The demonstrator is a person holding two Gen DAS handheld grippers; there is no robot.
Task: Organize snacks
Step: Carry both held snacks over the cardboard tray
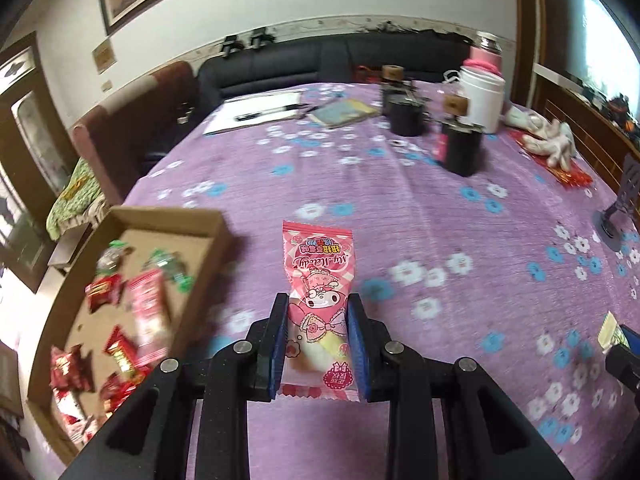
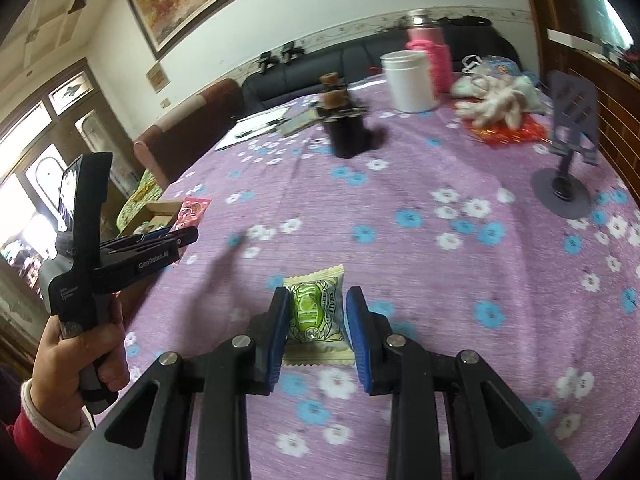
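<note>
A pink My Melody snack packet sticks out forward from my left gripper, whose blue pads are shut on its lower half above the purple flowered tablecloth. To its left lies an open cardboard box with several red, pink and green snacks inside. My right gripper is shut on a cream and green candy packet held just over the cloth. In the right wrist view a hand holds the left gripper with the pink packet near the box.
Two black jars with cork tops, a white tub and a pink bottle stand at the far side. White gloves and a purple stand are at the right. Paper with a pen lies far left.
</note>
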